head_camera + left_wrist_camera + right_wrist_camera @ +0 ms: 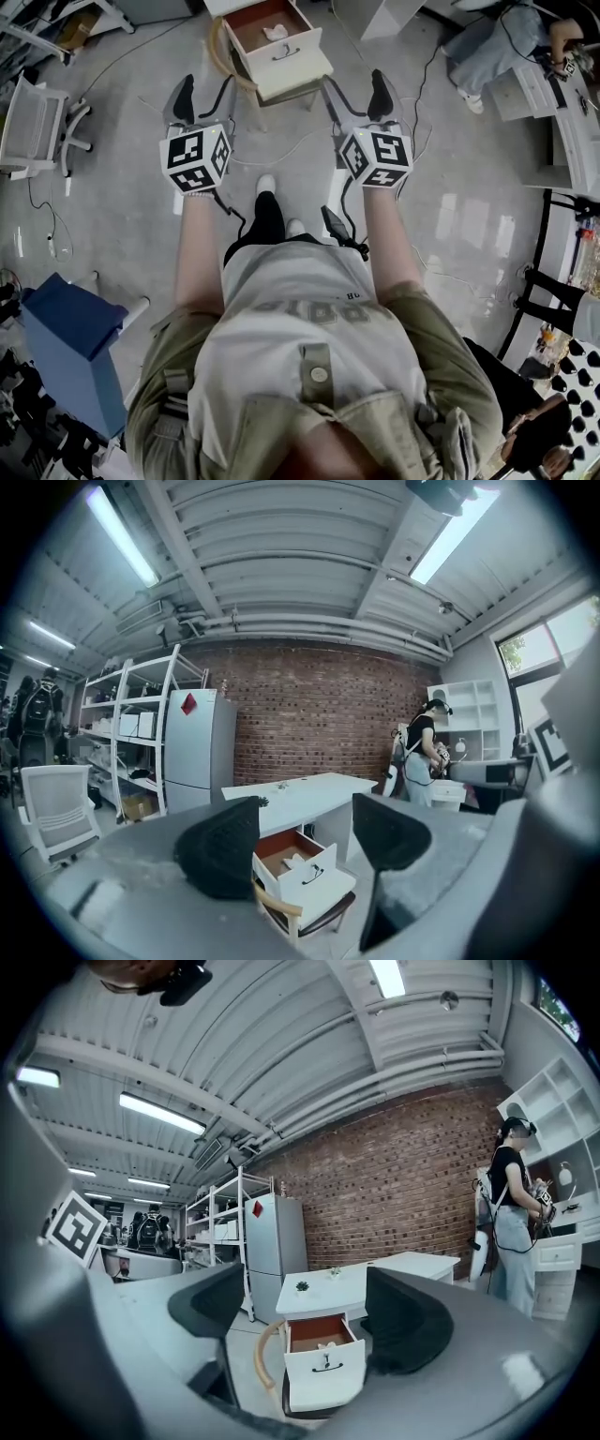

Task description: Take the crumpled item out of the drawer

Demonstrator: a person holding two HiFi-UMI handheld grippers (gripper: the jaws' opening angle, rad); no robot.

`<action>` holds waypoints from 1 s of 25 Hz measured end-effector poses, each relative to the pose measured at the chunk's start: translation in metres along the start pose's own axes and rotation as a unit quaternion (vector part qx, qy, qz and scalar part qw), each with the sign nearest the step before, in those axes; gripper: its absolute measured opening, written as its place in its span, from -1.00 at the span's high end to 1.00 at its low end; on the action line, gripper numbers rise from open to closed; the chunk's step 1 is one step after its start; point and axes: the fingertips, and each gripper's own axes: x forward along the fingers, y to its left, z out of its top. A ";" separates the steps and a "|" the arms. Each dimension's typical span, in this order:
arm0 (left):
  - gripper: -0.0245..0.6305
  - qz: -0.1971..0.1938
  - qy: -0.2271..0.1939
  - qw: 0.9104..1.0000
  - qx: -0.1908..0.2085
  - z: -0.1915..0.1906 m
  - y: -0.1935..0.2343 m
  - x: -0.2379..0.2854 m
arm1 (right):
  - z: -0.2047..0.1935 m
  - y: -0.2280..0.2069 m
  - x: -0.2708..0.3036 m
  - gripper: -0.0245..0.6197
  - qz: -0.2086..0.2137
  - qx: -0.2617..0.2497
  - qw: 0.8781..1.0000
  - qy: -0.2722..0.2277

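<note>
A white drawer (281, 58) stands pulled open from under a white desk, straight ahead on the floor side of the head view. Inside its brown interior lies a small crumpled white item (276, 33). My left gripper (203, 96) and right gripper (356, 94) are held side by side in the air, well short of the drawer, both open and empty. In the left gripper view the drawer (319, 885) and the crumpled item (294, 861) show between the spread jaws of my left gripper (307, 841). My right gripper (309, 1321) frames the drawer (324, 1374) and the item (325, 1343) likewise.
A chair with a curved wooden arm (223, 58) stands right at the drawer. The white desk (366, 1274) has small plants on it. A person (497, 42) works at the right. A white office chair (37, 122), a blue box (66, 347) and floor cables (281, 150) lie around.
</note>
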 end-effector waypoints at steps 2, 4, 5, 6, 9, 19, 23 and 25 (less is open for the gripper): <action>-0.04 -0.006 -0.001 1.000 0.004 0.008 0.009 0.022 | 0.006 -0.004 0.022 -0.30 -0.003 -0.001 1.000 -0.004; -0.04 -0.011 -0.005 1.000 0.008 0.016 0.018 0.044 | 0.012 -0.008 0.044 -0.30 -0.005 -0.003 1.000 -0.009; -0.04 -0.013 -0.006 1.000 0.010 0.020 0.022 0.053 | 0.015 -0.010 0.054 -0.30 -0.007 -0.004 1.000 -0.012; -0.04 -0.015 -0.008 1.000 0.011 0.023 0.027 0.062 | 0.017 -0.011 0.063 -0.30 -0.009 -0.005 1.000 -0.014; -0.04 -0.018 -0.011 1.000 0.012 0.031 0.044 0.087 | 0.022 -0.013 0.093 -0.30 -0.013 -0.006 1.000 -0.018; -0.04 -0.028 -0.019 0.999 0.014 0.052 0.094 0.158 | 0.033 -0.015 0.181 -0.30 -0.015 -0.011 0.999 -0.028; -0.04 -0.029 -0.011 0.999 0.014 0.050 0.104 0.175 | 0.026 -0.018 0.200 -0.30 -0.016 -0.012 1.000 -0.018; -0.04 -0.030 -0.008 0.999 0.009 0.047 0.109 0.183 | 0.020 -0.020 0.207 -0.30 -0.017 -0.010 1.000 -0.012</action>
